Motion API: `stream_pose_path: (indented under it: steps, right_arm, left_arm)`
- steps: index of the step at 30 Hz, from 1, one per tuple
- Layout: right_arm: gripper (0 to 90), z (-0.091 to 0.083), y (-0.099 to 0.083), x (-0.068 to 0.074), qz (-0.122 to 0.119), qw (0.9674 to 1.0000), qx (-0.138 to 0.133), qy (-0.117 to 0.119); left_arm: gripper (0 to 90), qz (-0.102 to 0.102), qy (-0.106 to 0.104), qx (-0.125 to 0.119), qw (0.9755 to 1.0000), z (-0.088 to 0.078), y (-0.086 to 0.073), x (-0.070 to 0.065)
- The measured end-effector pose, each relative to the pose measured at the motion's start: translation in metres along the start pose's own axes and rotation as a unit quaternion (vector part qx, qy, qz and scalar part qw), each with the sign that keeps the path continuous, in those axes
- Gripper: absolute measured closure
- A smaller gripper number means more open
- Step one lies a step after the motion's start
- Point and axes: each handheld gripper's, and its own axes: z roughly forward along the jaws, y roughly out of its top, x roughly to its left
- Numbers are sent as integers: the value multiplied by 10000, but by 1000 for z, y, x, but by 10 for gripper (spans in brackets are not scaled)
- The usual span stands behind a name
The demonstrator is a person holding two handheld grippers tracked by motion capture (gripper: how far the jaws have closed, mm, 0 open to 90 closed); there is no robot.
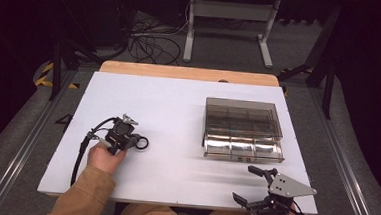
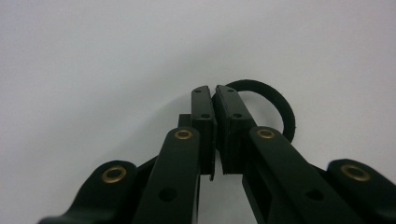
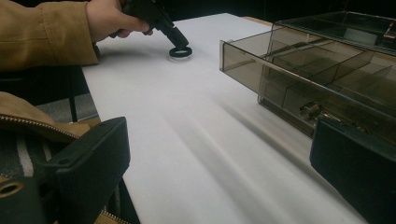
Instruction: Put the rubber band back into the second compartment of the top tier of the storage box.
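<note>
Left gripper [image 1: 135, 142] jaws closed on the near rim of a black ring [image 1: 142, 143], lying left on the table [image 1: 179, 102]. Right gripper [image 1: 251, 186] wide open, holding nothing, near the clear box [image 1: 242, 121].

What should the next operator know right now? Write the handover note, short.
Left gripper: shut on the black ring, pinching its rim; the ring lies on the white table.
Right gripper: open, holding nothing, near the table's front edge.
Smoky drawer box: drawer pulled out, small metal parts in its front compartments.
Done: ring gripped.
Left: lift it; the open drawer is probably its destination.
</note>
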Motion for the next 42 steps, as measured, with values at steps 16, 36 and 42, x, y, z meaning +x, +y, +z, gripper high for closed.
stream_pose_path:
  steps: [16,36,42]
  right_arm:
    - [57,1,0,0,1,10000,8,6]
    - [57,1,-1,0,25,10000,30,15]
    - [57,1,-1,1,12,10000,52,16]
  left_arm:
    - [860,19,-31,-805,9967,-25,0,-5]
    - [859,-110,-351,-1701,9847,-48,-3,-3]
    - [859,-156,-430,-1846,9817,-52,-4,-1]
